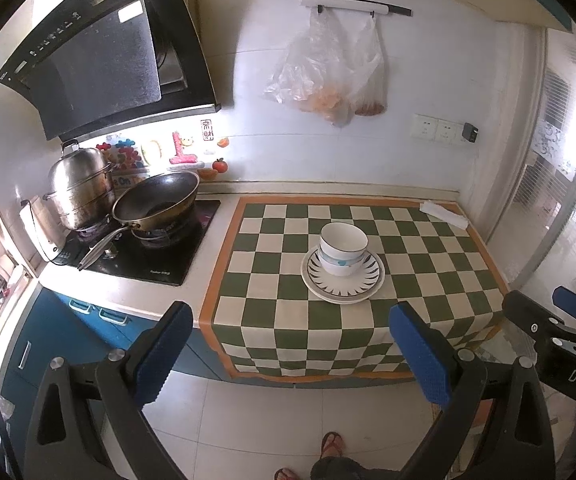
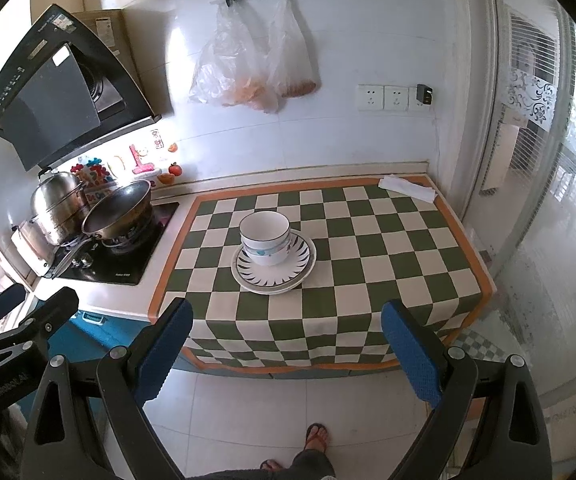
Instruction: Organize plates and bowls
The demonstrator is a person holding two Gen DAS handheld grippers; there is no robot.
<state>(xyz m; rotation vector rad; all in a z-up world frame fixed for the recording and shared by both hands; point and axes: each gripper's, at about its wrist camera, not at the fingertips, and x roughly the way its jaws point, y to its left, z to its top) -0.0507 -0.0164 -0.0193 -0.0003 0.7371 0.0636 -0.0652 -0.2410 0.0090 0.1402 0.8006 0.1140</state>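
Well beyond both spread, empty grippers: left gripper [image 1: 290, 354]; right gripper [image 2: 288, 350]; bowls [image 1: 343, 249] stacked on plates [image 1: 343, 280].

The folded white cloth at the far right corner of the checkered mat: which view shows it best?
The right wrist view: the folded white cloth lies nearer the frame's middle, larger and less distorted. The left wrist view shows it smaller, pushed toward the right.

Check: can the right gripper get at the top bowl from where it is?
Probably yes. The right gripper is open and empty, off the counter's front edge. The top bowl sits stacked on the plates, with only bare checkered cloth in between.
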